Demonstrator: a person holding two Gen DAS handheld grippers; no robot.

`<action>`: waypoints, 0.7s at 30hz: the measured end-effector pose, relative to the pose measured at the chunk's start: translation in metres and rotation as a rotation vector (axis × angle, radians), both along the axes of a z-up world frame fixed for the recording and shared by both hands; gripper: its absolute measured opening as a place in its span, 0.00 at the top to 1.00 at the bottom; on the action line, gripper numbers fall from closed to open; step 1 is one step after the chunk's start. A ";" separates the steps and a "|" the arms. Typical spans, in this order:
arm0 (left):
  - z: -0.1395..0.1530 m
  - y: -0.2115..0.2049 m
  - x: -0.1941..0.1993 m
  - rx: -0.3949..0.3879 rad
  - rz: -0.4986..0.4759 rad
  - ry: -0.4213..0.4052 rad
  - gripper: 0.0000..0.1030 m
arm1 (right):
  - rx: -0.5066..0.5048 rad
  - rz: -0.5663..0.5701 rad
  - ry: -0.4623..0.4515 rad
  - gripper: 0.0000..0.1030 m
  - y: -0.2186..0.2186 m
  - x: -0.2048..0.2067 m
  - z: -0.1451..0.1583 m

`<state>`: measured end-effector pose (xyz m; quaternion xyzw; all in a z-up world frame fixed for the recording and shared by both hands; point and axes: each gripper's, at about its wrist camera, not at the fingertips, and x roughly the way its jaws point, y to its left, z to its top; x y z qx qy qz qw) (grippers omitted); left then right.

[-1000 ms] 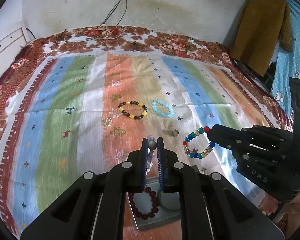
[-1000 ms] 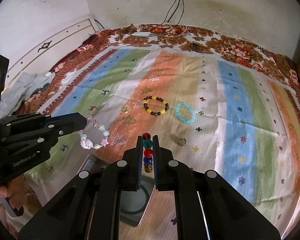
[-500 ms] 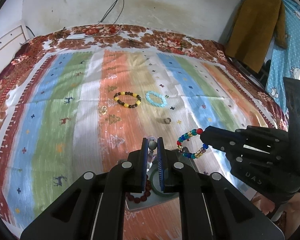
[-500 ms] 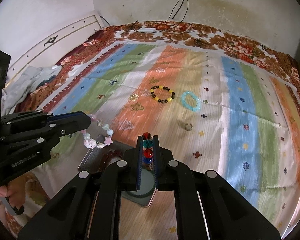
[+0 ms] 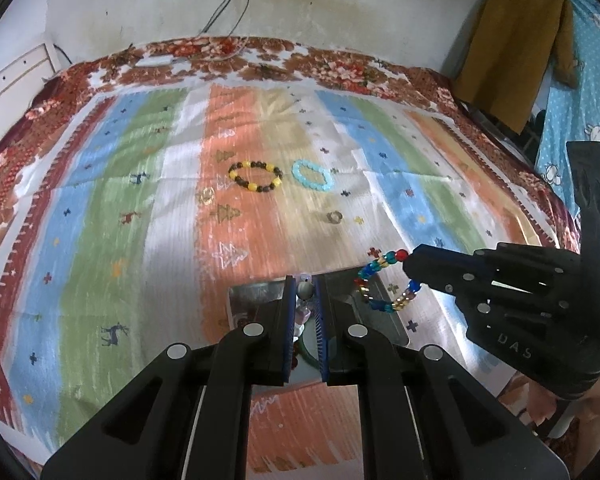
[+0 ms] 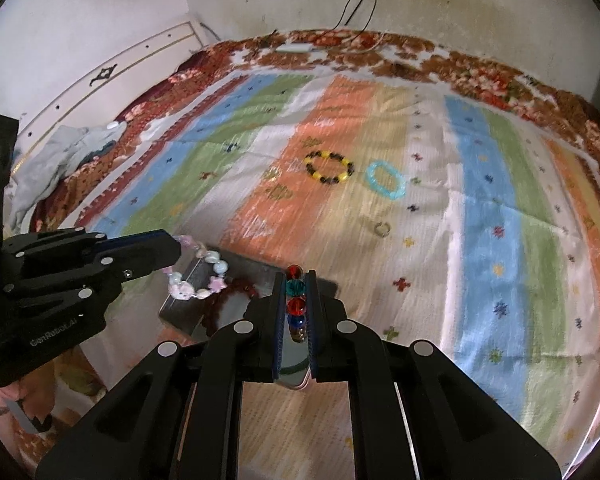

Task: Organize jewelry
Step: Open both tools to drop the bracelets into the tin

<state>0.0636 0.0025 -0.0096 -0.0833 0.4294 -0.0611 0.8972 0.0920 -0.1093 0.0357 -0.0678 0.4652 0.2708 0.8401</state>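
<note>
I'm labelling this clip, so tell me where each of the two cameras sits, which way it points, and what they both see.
Left wrist: on the left gripper, looking along its fingers over the bedspread; the right gripper shows at right with a multicolored bracelet.
Right wrist: on the right gripper, facing likewise; the left gripper shows at left with a pink-white bracelet.
Shared: metal tray, yellow-brown bracelet, blue bracelet.

at bottom centre the left tongs (image 5: 304,300) pinch a pale bead bracelet (image 5: 305,290) above a grey tray (image 5: 256,294). at right, the right tongs (image 5: 410,266) grip a multicoloured bracelet (image 5: 382,282). mid-frame on the striped bedspread (image 5: 140,200) lie a yellow-and-brown bracelet (image 5: 255,176) and a light blue bracelet (image 5: 312,175).
</note>
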 end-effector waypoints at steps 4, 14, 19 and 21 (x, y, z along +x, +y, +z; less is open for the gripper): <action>-0.001 0.008 0.002 0.019 0.044 0.008 0.73 | -0.015 -0.027 -0.011 0.61 -0.005 0.001 -0.002; -0.004 0.020 0.010 0.029 0.108 0.016 0.50 | -0.053 -0.088 -0.054 0.49 -0.017 0.012 -0.005; -0.004 0.022 0.015 0.041 0.115 0.009 0.36 | -0.076 -0.102 -0.076 0.43 -0.018 0.016 -0.007; -0.005 0.022 0.018 0.056 0.120 0.006 0.31 | -0.077 -0.112 -0.073 0.41 -0.020 0.020 -0.009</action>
